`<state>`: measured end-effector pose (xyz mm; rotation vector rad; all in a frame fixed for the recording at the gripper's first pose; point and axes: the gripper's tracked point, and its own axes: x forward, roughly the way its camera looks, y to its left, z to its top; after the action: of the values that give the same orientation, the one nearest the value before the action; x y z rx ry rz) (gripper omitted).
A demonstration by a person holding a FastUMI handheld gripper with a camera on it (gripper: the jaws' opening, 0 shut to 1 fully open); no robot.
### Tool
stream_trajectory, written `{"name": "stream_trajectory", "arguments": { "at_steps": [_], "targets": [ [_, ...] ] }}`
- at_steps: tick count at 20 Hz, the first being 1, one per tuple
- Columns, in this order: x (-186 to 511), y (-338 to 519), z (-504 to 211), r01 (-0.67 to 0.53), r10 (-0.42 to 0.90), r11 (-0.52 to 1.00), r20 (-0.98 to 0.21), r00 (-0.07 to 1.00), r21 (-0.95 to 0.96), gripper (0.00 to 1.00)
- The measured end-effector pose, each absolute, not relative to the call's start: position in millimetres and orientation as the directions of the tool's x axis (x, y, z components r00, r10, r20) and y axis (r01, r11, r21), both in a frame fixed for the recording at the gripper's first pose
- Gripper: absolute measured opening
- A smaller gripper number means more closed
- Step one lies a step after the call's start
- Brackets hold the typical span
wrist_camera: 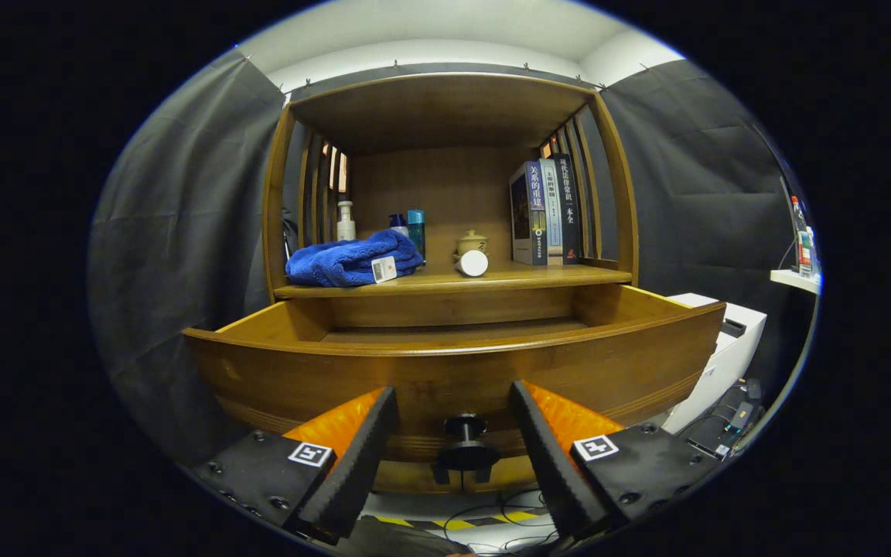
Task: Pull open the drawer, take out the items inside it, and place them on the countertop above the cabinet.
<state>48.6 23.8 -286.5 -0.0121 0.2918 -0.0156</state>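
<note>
The wooden drawer (453,363) stands pulled out from the cabinet, its curved front panel just ahead of my fingers. Its dark round knob (465,445) sits in the gap between the fingers, touched by neither. My gripper (453,406) is open, a finger on each side of the knob. The drawer's floor is mostly hidden behind its front panel, and I see no item inside it. On the countertop (523,276) above lie a folded blue towel (349,261), a white bottle (346,221), a blue bottle (415,229), a small lidded pot (472,242) and a white round lid (473,264).
Three upright books (546,210) stand at the countertop's right end under the cabinet's upper shelf. A white box-like machine (724,348) sits to the right of the drawer, with cables (732,422) on the floor. Yellow-black tape marks the floor below the fingers.
</note>
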Motion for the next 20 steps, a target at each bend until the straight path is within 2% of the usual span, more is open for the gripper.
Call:
{"name": "stream_trajectory", "arguments": {
  "at_steps": [11, 20],
  "targets": [
    [94, 24, -286, 0.013, -0.018, 1.000, -0.280, 0.960, -0.019, 0.98],
    [161, 23, -295, 0.027, -0.032, 0.999, -0.302, 0.953, -0.018, 0.98]
  ]
}}
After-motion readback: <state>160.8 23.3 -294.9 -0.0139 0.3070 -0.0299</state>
